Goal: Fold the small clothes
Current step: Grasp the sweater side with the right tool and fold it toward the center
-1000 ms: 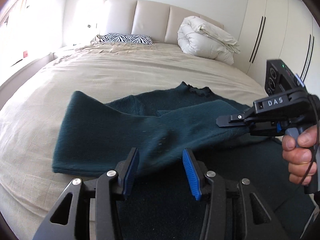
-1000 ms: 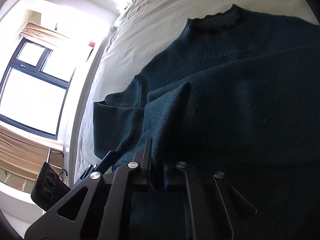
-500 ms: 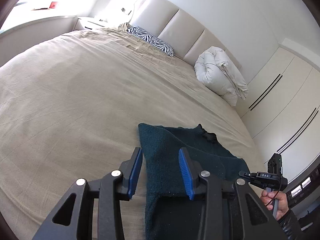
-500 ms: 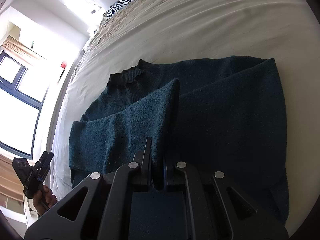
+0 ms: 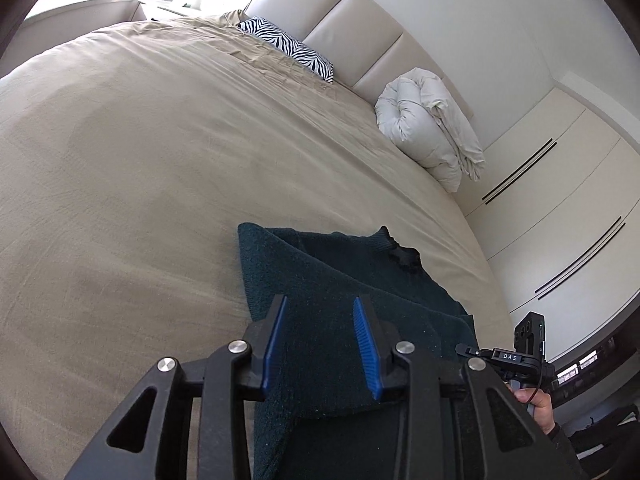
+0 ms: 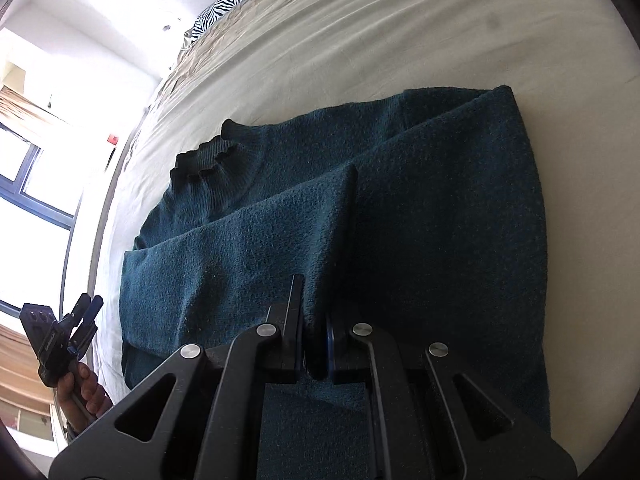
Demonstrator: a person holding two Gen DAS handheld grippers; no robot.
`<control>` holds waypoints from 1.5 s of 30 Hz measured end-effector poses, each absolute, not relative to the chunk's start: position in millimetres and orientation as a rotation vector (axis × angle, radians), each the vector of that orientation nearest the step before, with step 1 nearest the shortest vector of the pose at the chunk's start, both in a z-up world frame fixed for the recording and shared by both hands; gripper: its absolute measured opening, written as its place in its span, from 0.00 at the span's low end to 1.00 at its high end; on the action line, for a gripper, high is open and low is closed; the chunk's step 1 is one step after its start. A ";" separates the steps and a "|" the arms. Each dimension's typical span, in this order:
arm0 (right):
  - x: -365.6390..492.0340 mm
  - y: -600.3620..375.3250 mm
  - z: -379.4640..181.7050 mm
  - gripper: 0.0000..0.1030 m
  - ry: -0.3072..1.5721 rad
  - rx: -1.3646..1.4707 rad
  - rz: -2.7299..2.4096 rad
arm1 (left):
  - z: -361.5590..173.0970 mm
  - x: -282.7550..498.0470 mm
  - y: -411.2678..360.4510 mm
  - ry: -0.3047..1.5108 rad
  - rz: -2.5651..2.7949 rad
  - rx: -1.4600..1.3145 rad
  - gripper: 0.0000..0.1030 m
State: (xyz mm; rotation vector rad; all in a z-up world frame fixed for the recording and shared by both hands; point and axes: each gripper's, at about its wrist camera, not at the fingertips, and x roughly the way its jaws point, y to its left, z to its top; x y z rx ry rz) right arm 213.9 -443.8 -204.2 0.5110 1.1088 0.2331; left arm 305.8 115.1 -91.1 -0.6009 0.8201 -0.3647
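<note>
We see the dark teal sweater lying on the beige bed. Only our right wrist view shows the right gripper clenched on a raised sweater fold. Our left wrist view shows the left gripper released over the sweater, far from the zebra pillow.

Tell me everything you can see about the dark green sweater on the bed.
The sweater is a dark teal, fuzzy knit with a frilled neckline. It lies partly folded on the beige bed, one layer drawn across the body. The right gripper is shut on a raised fold; the left gripper is open above it.
</note>
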 end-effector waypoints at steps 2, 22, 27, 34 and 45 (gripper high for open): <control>216.2 -445.9 -209.8 0.07 1.117 0.533 0.246 | -97.5 315.6 114.1 0.840 -0.393 -0.620 0.35; 204.8 -470.1 -229.4 0.07 1.049 0.690 0.309 | -130.4 323.8 99.1 0.942 -0.370 -0.428 0.12; 199.6 -475.0 -228.9 0.07 1.038 0.720 0.301 | -119.1 289.7 97.2 0.911 -0.354 -0.342 0.19; 188.3 -482.6 -223.9 0.08 1.031 0.745 0.287 | -124.1 264.3 94.9 0.926 -0.352 -0.316 0.25; 172.8 -492.6 -219.7 0.10 1.050 0.703 0.260 | -117.8 229.0 96.4 0.915 -0.356 -0.364 0.40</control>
